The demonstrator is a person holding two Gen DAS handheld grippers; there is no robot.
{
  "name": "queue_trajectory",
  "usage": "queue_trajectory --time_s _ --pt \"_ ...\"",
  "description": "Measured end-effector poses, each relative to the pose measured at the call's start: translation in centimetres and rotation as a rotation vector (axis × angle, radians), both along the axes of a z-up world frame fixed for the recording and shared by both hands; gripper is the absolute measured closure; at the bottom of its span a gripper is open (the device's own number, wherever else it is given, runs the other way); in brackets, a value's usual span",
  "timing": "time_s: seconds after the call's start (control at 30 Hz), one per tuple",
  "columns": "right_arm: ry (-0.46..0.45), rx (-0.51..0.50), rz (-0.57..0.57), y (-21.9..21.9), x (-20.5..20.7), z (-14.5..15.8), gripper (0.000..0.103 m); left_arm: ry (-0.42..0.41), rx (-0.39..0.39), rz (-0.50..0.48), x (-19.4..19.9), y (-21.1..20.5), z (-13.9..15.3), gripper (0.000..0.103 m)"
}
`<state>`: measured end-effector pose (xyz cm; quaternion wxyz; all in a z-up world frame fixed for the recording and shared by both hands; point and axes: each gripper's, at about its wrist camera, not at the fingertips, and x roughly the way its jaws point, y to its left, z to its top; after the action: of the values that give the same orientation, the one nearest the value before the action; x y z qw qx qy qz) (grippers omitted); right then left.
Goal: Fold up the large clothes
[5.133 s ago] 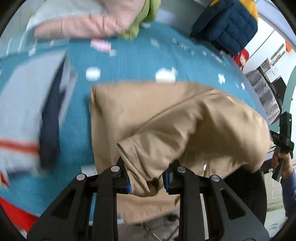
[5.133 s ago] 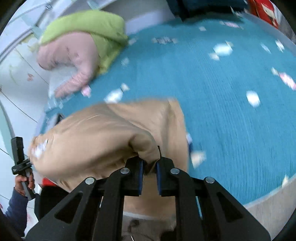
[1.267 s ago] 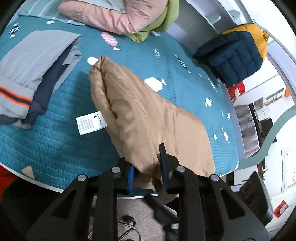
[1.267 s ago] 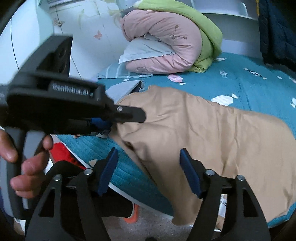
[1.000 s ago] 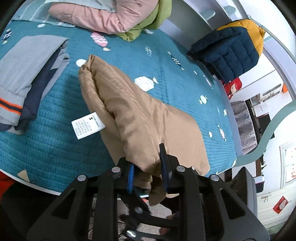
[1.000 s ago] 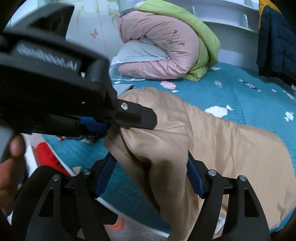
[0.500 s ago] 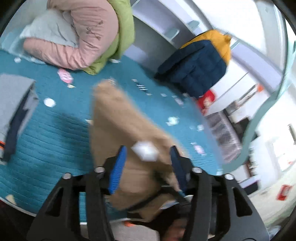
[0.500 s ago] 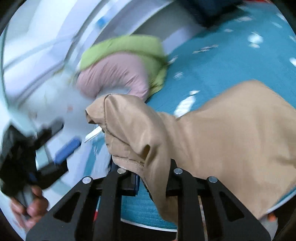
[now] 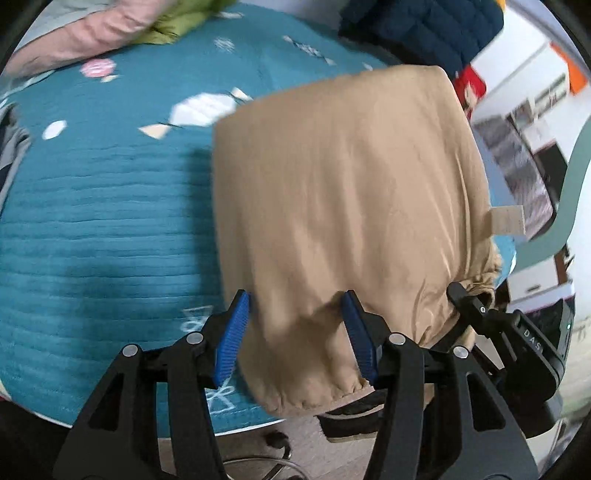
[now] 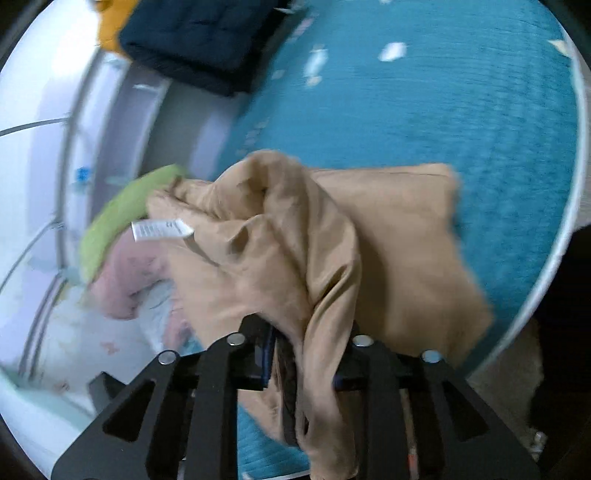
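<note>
Tan garment fills the middle of the left wrist view, draped from about 12 o'clock down to 6, its gathered hem hanging between the left gripper. That gripper's blue pads stand wide apart, with the cloth lying loosely between them and not pinched. At 4 o'clock the right gripper bites a bunched corner of the garment. A care tag sticks out at 3 o'clock. The teal bedspread spreads from 8 to 11 o'clock under the cloth; a pink quilt sits at 11 and a navy jacket at 1.

In the right wrist view, the garment hangs crumpled from the centre down to 6 o'clock, above the bedspread. The right gripper is nearly closed on a thick fold of it, and cloth hides the fingertips. The white tag juts toward 9 o'clock. The quilt is at 8 o'clock, blurred, and the jacket at 11.
</note>
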<state>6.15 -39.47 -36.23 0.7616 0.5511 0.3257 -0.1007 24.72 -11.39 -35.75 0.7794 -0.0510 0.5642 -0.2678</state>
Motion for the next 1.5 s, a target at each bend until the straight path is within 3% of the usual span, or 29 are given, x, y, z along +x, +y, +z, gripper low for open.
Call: queue_trajectory --time_s 0.07,0.13,0.27,0.33,0.4,0.47,0.5,0.67,0.83,0.97,1.1,1.23,1.4,1.47,1.5 --pt "0.033 -0.026 0.002 -0.6 -0.7 0.4 0.067 -0.012 0.025 -0.019 -0.2 -1.2 -0.3 0.05" --pt "0.072 -0.103 0.018 -1.5 -0.9 1.9 0.048 -0.021 0.05 -0.038 -0.4 -2.2 -0.5 0.05" --pt "0.111 -0.303 0.054 -3.3 -0.6 5.4 0.03 -0.03 0.07 -0.061 -0.2 -3.1 -0.8 0.047" --pt "0.181 -0.383 0.102 -4.3 -0.1 5.5 0.018 -0.041 0.09 -0.069 0.1 -3.8 -1.0 0.047" --pt "0.206 -0.298 0.15 -5.5 0.4 3.7 0.017 -0.042 0.094 -0.07 -0.1 -4.0 -0.9 0.047" --pt "0.222 -0.086 0.186 -6.6 0.6 0.5 0.017 -0.039 0.099 -0.071 -0.1 -4.1 -0.8 0.047" --pt "0.197 -0.029 0.186 -6.7 0.6 -0.2 0.017 -0.039 0.103 -0.07 0.2 -4.7 -0.6 0.047" --pt "0.105 -0.059 0.194 -5.9 1.1 1.7 0.017 -0.045 0.119 -0.082 0.1 -5.0 -0.6 0.047" --pt "0.277 -0.095 0.29 -3.8 4.2 -0.1 0.014 -0.048 0.118 -0.083 0.0 -5.2 -0.7 0.047" --pt "0.31 0.062 0.273 -4.1 4.7 -4.0 0.012 -0.038 0.108 -0.087 0.1 -5.1 -0.7 0.047" --pt "0.253 0.195 0.277 -4.9 4.8 -5.6 0.007 -0.035 0.1 -0.086 0.4 -4.8 -0.9 0.046" --pt "0.169 0.321 0.3 -6.0 4.3 -6.2 0.01 -0.026 0.083 -0.079 0.8 -4.5 -1.0 0.044" --pt "0.164 0.304 0.314 -5.3 6.2 -6.8 0.009 -0.014 0.068 -0.08 1.1 -4.2 -1.3 0.044" --pt "0.145 0.285 0.348 -5.2 6.6 -6.1 0.011 -0.017 0.069 -0.081 1.2 -4.2 -1.3 0.044" --pt "0.102 0.309 0.351 -5.2 6.3 -5.9 0.033 -0.016 0.067 -0.081 1.2 -4.1 -1.3 0.043"
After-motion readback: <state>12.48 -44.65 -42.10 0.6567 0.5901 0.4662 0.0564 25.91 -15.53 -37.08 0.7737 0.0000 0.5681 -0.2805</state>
